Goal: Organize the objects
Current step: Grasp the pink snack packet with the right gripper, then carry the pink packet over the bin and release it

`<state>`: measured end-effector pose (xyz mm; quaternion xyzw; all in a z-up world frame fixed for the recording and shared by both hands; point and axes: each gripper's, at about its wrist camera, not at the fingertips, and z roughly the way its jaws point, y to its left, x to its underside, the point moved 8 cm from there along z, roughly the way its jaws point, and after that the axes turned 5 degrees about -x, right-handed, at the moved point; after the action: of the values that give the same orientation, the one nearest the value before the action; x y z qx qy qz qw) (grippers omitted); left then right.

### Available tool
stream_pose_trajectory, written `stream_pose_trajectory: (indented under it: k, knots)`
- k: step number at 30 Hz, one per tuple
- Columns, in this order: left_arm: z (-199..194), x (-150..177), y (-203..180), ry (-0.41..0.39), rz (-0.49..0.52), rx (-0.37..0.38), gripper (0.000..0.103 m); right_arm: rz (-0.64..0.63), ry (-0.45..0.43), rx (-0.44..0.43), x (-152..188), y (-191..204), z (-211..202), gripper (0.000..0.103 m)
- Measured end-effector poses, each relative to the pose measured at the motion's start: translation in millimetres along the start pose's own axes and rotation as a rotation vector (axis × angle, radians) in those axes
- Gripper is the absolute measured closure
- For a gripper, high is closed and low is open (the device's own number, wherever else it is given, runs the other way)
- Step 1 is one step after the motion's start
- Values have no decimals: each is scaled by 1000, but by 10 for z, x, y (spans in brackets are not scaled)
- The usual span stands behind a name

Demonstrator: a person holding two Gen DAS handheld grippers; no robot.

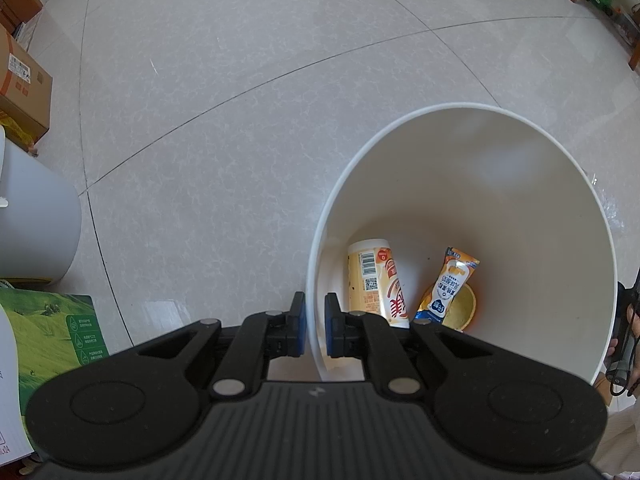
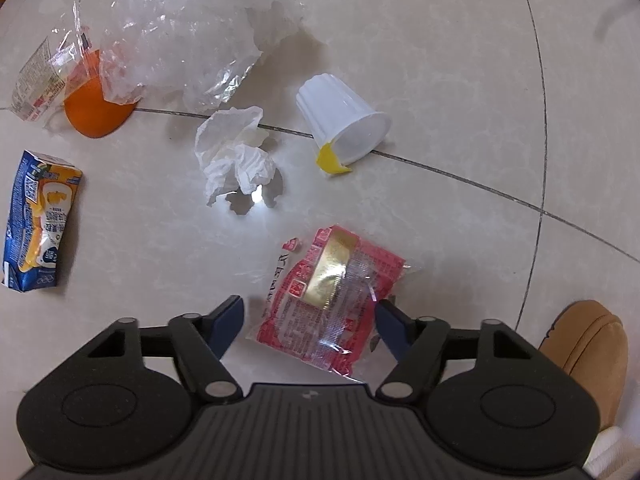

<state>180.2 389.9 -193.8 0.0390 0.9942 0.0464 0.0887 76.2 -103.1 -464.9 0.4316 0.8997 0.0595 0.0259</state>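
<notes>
My left gripper (image 1: 315, 320) points down at the tiled floor and is shut on the near rim of a white bin (image 1: 460, 109). At the bin's bottom lie a yellow cup with a barcode (image 1: 376, 284), a blue and yellow packet (image 1: 448, 284) and a yellow lid (image 1: 466, 308). In the right wrist view my right gripper (image 2: 308, 320) stands open low over the floor. A red and gold wrapper (image 2: 320, 292) lies between its fingers. The left pad is clear of the wrapper; the right pad is at its edge.
Scattered on the floor are a crumpled tissue (image 2: 236, 160), a tipped white cup (image 2: 340, 120), a blue and yellow carton (image 2: 36, 220), an orange piece (image 2: 96, 108) and clear plastic (image 2: 180, 32). A brown shoe (image 2: 584, 344) is at right. A cardboard box (image 1: 24, 80) and grey bin (image 1: 36, 216) stand left.
</notes>
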Motion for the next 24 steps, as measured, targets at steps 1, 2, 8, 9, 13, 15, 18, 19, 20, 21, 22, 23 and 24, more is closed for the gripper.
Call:
stream_pose_trajectory:
  k: [1, 2, 8, 9, 13, 15, 18, 19, 20, 21, 22, 23, 24]
  knots:
    - [-1, -1, 2, 0, -1, 0, 96, -3, 0, 9, 3, -10, -1, 37]
    - [0, 0, 3, 0, -1, 0, 96, -6, 0, 14, 9, -17, -1, 40]
    - [3, 0, 3, -1, 0, 0, 96, -29, 7, 31, 28, 15, 0, 52]
    - [3, 1, 0, -1, 0, -1, 96, -36, 7, 37, 29, 28, -7, 55]
    - [1, 0, -6, 0, 2, -2, 96, -53, 19, 60, 44, 68, -38, 59]
    - [-1, 1, -4, 0, 0, -2, 96, -65, 25, 63, 52, 104, -71, 61]
    - [-1, 1, -4, -1, 4, -4, 96, -91, 8, 46, 53, 208, -183, 61]
    - [-1, 1, -8, -1, 5, -5, 96, -97, 2, 39, 41, 253, -220, 61]
    - [-1, 3, -10, -1, 4, -4, 96, -111, -3, 33, 32, 305, -268, 61]
    - [-2, 5, -10, 0, 3, -3, 96, -127, -6, 28, 26, 355, -310, 61]
    - [-2, 5, -9, 0, 3, -2, 96, -145, -8, 24, 11, 429, -356, 61]
    - [-1, 6, -7, 1, 2, -2, 96, -167, -15, 19, 5, 498, -418, 61]
    - [-1, 6, -8, 0, 2, -2, 96, -189, -20, 14, 2, 560, -480, 61]
